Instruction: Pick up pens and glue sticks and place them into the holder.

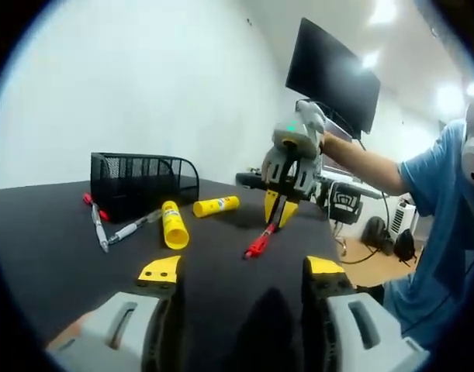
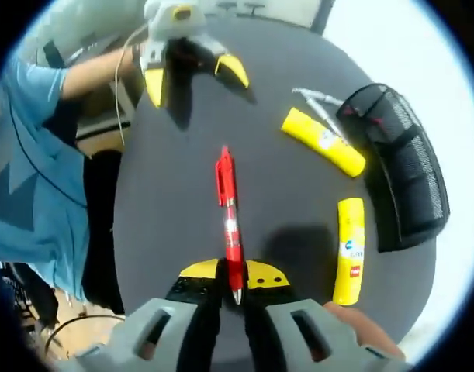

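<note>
Red pen pinched at its tip in my right gripper; my left one waits open.

My right gripper [image 2: 233,288] is clamped on the red pen [image 2: 228,211] near its writing end, so the barrel sticks out ahead of the jaws, ready, I judge, to be tipped into the black mesh holder [image 2: 403,167] off to that tool's right. Between pen and holder lie two yellow glue sticks [image 2: 349,249], one near my jaws and one farther out [image 2: 323,141], with a grey pen [image 2: 317,105] just beyond it. My left gripper [image 1: 243,271] hangs empty, jaws spread, above the dark table [image 1: 50,240]. From it I see another grey pen [image 1: 133,226] and a red-capped one [image 1: 96,219] lying against the holder's front. The holder's inside is hidden behind the mesh, so I cannot tell what it contains.
</note>
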`<control>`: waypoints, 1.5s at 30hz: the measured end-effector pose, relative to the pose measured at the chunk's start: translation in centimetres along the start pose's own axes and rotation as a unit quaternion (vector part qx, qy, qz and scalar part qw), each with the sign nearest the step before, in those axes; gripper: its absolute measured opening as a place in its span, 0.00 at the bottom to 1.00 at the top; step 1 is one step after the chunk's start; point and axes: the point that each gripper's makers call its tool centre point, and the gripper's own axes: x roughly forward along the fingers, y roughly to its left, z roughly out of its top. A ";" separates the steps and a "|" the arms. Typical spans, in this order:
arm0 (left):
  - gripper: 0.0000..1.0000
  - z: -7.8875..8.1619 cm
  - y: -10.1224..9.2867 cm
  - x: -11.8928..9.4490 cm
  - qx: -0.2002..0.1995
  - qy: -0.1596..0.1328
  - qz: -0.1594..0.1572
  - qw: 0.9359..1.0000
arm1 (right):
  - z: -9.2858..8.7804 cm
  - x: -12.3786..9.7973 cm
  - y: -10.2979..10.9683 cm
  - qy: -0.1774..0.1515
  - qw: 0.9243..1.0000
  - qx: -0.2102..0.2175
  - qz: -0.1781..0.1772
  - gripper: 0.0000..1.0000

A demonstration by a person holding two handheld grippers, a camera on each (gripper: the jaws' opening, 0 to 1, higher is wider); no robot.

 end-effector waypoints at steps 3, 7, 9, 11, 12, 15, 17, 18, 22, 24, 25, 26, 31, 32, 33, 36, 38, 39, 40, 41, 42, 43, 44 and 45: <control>0.56 0.1 -0.1 0.0 0.000 -0.004 -0.001 1.000 | 0.0 0.4 0.0 0.019 1.000 -0.007 0.002 0.07; 0.56 -0.1 -0.3 0.1 0.003 -0.001 -0.004 1.000 | -0.2 0.8 0.0 0.043 0.999 -0.025 0.003 0.05; 0.56 -0.3 -0.4 0.1 0.006 0.001 -0.005 1.000 | -0.3 0.7 0.0 0.048 0.998 -0.037 0.007 0.05; 0.56 -0.3 -0.5 0.1 0.006 0.000 -0.006 1.000 | -0.2 0.6 -0.1 0.050 0.998 -0.048 0.004 0.05; 0.55 -0.2 -0.4 0.1 0.005 -0.002 -0.006 1.000 | -0.2 0.5 -0.1 0.052 0.997 -0.058 0.004 0.04; 0.55 0.0 -0.5 0.0 0.001 -0.010 -0.007 1.000 | -0.2 0.2 -0.5 0.060 0.995 -0.084 -0.003 0.04; 0.55 0.1 -0.5 0.0 -0.001 -0.011 -0.008 1.000 | -0.2 -0.1 -0.6 0.064 0.992 -0.110 -0.006 0.04; 0.55 0.1 -0.5 0.0 0.000 -0.011 -0.007 1.000 | -0.2 -0.2 -0.6 0.067 0.990 -0.125 -0.006 0.04; 0.55 0.0 -0.5 0.0 0.000 -0.009 -0.007 1.000 | -0.1 -0.6 -0.6 0.075 0.980 -0.184 -0.002 0.04; 0.54 0.0 -0.5 0.0 -0.001 -0.010 -0.007 1.000 | 0.1 -0.8 -0.5 0.074 0.977 -0.202 -0.001 0.04; 0.54 0.0 -0.5 0.0 -0.002 -0.010 -0.006 1.000 | 0.2 -0.8 -0.6 0.074 0.974 -0.214 0.001 0.04; 0.54 0.0 -0.5 0.0 -0.003 -0.011 -0.006 1.000 | 0.3 -0.8 -0.5 0.072 0.972 -0.225 0.005 0.04; 0.54 0.0 -0.6 0.0 -0.004 -0.010 -0.003 1.000 | 0.8 -0.7 -0.4 0.061 0.963 -0.263 0.011 0.04; 0.54 0.0 -0.6 0.0 -0.004 -0.009 -0.003 1.000 | 0.7 -0.7 -0.4 0.063 0.959 -0.277 0.012 0.04; 0.54 0.0 -0.6 0.0 -0.004 -0.009 -0.003 1.000 | 0.6 -0.7 -0.5 0.067 0.957 -0.282 0.012 0.04; 0.54 0.0 -0.6 0.0 -0.005 -0.008 -0.003 1.000 | 0.1 -0.4 -0.7 0.079 0.948 -0.307 0.015 0.04; 0.54 -0.1 -0.6 0.0 -0.005 -0.007 -0.002 1.000 | -0.1 -0.1 -0.7 0.078 0.949 -0.306 0.020 0.04; 0.54 -0.1 -0.5 0.0 -0.005 -0.006 -0.002 1.000 | -0.3 0.2 -0.6 0.077 0.949 -0.304 0.024 0.04; 0.54 -0.1 -0.5 0.0 -0.005 -0.006 -0.002 1.000 | -0.5 0.5 -0.6 0.077 0.950 -0.302 0.027 0.04; 0.54 -0.1 -0.5 0.0 -0.006 -0.006 -0.002 1.000 | -0.6 0.7 -0.6 0.078 0.951 -0.297 0.029 0.04; 0.54 -0.1 -0.5 0.0 -0.006 -0.006 -0.002 1.000 | -0.8 0.9 -0.6 0.076 0.955 -0.285 0.032 0.05; 0.54 -0.1 -0.5 0.0 -0.007 -0.006 -0.002 1.000 | -0.8 1.0 -0.5 0.068 0.964 -0.253 0.032 0.05; 0.54 -0.1 -0.5 0.0 -0.009 -0.004 -0.001 1.000 | -0.7 1.0 -0.7 0.061 0.970 -0.236 0.028 0.06; 0.54 -0.1 -0.5 0.1 -0.010 -0.002 -0.001 1.000 | -0.6 0.9 -0.9 0.053 0.973 -0.224 0.025 0.07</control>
